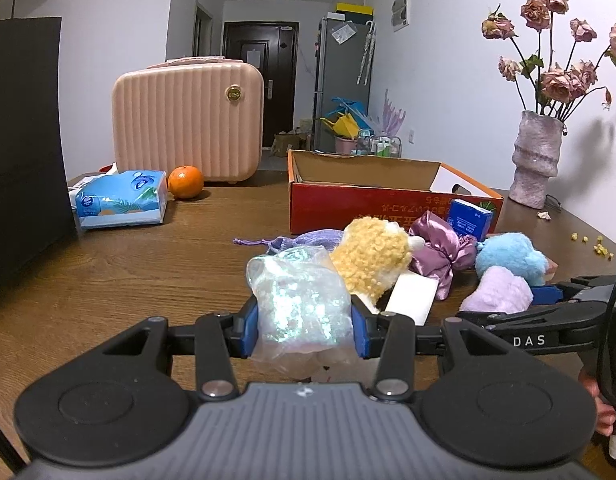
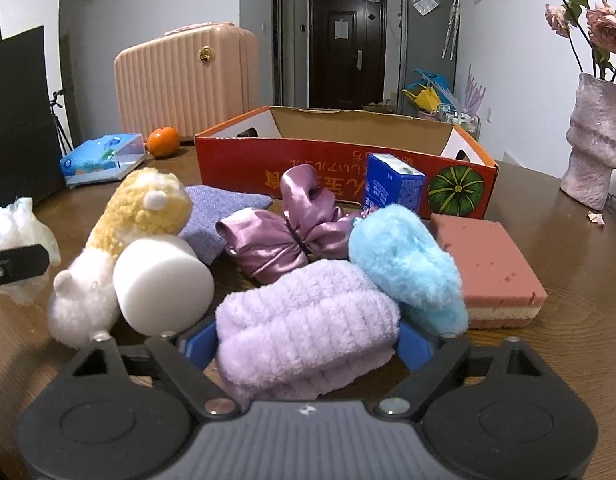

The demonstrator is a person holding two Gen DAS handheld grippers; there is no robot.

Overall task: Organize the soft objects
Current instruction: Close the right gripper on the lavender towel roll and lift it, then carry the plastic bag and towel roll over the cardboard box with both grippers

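Lilac fleece (image 2: 308, 316) hiding right claw (image 2: 308, 344) pads

We lose the lilac plush roll's (image 2: 308, 320) underside behind the right gripper's body. Red box (image 2: 348, 168) interior hidden by its wall. Vase (image 2: 596, 136) cut by edge.

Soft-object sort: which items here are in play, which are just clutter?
In play: crinkly plastic bag, lilac fluffy cloth, blue fluffy cloth, yellow plush, satin scrunchie, red box.
Clutter: orange, pink suitcase, vase.
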